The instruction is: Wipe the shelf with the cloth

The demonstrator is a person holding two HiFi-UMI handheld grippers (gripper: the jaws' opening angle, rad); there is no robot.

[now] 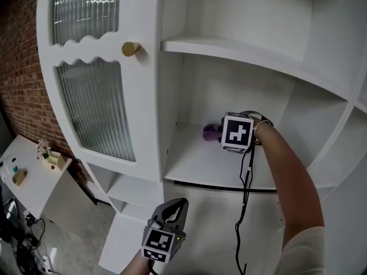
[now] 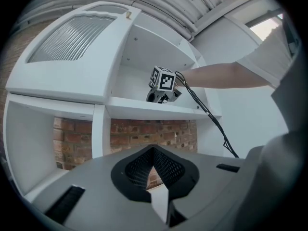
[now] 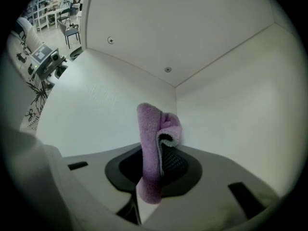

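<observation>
Head view from above, steeply down onto the white cabinet shelf (image 1: 195, 168); left gripper view from low outside, tilted up at the same shelf (image 2: 144, 110), well apart; right gripper view inside that compartment, close behind the purple fleecy cloth (image 3: 149, 143), facing the white back corner (image 3: 175, 88).

Cloth (image 3: 153, 143) lilac-purple, grey edging. Shelf (image 1: 195, 164) plain white. Cube (image 1: 237, 132) black-and-white squares. Knob (image 1: 131, 48) gold, upper left. Wall (image 1: 20, 79), left edge, red-brown brick pattern.
</observation>
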